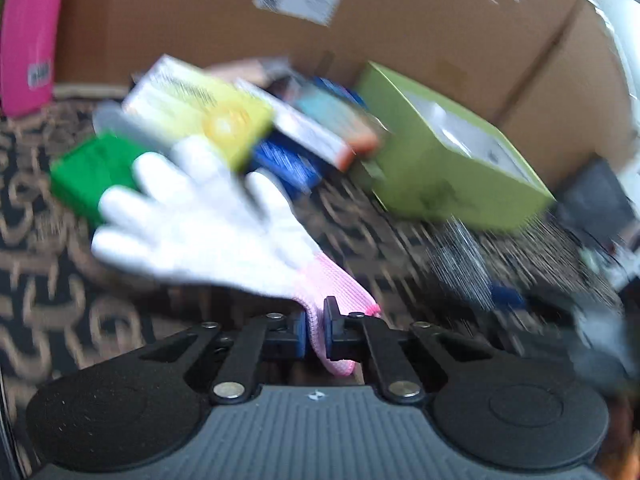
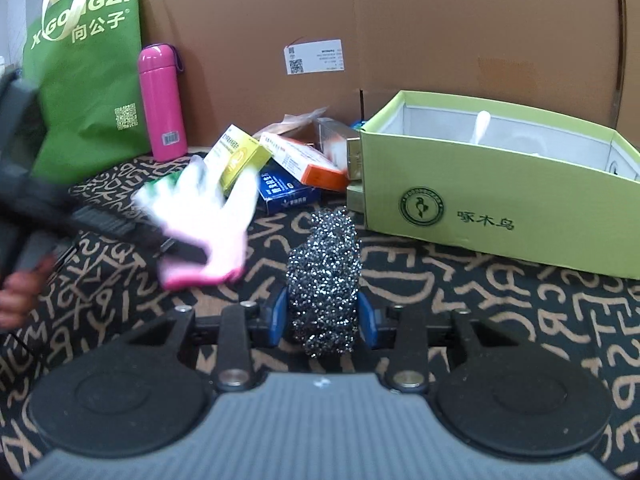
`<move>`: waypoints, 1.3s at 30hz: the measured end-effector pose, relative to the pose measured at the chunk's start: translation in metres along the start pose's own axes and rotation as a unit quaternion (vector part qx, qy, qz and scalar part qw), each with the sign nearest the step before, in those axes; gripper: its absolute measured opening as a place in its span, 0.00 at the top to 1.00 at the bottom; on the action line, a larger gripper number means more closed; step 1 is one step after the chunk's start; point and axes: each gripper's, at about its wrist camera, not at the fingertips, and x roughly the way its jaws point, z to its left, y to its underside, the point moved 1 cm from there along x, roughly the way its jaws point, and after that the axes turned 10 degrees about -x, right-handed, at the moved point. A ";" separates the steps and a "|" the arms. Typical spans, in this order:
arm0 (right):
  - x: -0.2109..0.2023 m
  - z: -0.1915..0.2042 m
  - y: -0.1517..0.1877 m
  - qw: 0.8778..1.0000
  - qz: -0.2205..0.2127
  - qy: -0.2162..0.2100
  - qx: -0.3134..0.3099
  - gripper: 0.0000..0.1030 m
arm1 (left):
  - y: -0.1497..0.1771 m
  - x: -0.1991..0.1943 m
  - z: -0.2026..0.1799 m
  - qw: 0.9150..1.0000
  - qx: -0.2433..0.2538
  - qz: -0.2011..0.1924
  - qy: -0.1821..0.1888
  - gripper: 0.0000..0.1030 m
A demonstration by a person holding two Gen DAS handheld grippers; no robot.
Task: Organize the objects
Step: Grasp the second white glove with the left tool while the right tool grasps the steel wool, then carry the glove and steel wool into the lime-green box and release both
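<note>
Our left gripper (image 1: 315, 330) pinches the white knit glove's pink cuff (image 1: 332, 284); our right gripper (image 2: 325, 322) clamps the steel-wool scourer (image 2: 326, 276).

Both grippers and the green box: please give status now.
Left gripper shut on white glove at its pink cuff. Right gripper shut on steel wool scourer. Green box open ahead; path looks clear.
</note>
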 end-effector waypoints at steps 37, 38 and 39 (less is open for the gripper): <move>-0.025 -0.012 -0.016 0.999 -0.044 0.014 0.004 0.65 | -0.014 -0.012 -0.083 0.988 0.129 -0.083 0.018 0.94; -0.031 -0.015 -0.020 0.998 -0.053 0.018 0.002 0.65 | -0.018 -0.015 -0.091 0.986 0.136 -0.089 0.027 0.94; -0.038 -0.019 -0.024 0.998 -0.062 0.023 0.000 0.65 | -0.023 -0.017 -0.098 0.985 0.141 -0.095 0.037 0.94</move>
